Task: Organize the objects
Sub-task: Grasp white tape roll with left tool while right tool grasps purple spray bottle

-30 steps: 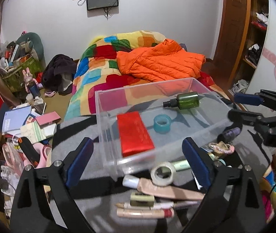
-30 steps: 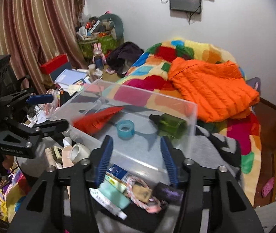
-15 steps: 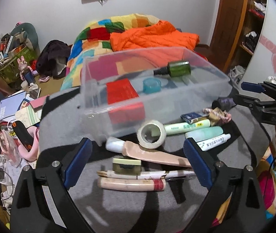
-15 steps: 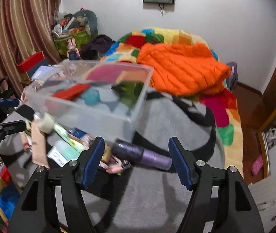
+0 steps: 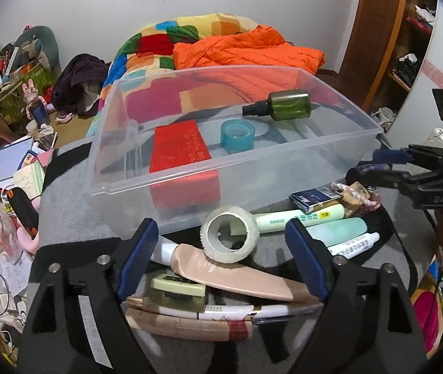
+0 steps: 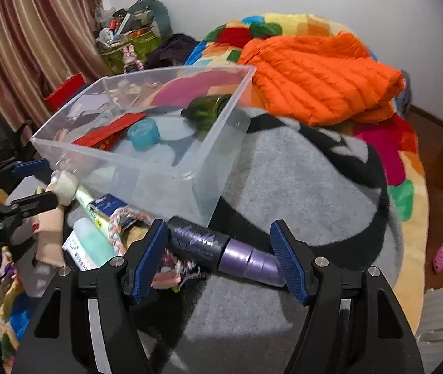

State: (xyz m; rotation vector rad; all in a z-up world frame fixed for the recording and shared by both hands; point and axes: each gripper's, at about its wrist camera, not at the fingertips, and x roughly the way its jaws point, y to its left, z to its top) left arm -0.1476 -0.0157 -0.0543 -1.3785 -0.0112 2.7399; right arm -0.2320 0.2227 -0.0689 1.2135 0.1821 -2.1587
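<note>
Left-wrist view, landmark: clear plastic bin (image 5: 190, 184) sat on the grey blanket (image 5: 75, 208); all places below were taken from it.
Left gripper (image 5: 221, 255): jaws were closing, blue pads not yet on anything; the white tape roll (image 5: 229, 233) stood between them, just in front of the bin's near wall.
Tape roll handling: judged light, stiff ring, tacky edge; best pinched across its outer rim, since it leaned on the beige tube (image 5: 231, 275) and could roll.
Already in bin: red box (image 5: 179, 151), blue tape roll (image 5: 237, 134), green spray bottle (image 5: 284, 106).
Right-wrist view, right gripper (image 6: 218, 261): jaws apart, pads clear of the purple bottle (image 6: 224, 249), which lay between them just outside the bin's near corner (image 6: 209, 215).
Purple bottle handling: judged rigid, smooth, likely slippery and round; it lay lengthwise across the gap, so the pads faced its ends. Turning the wrist to grip across the dark body looked safer.
</note>
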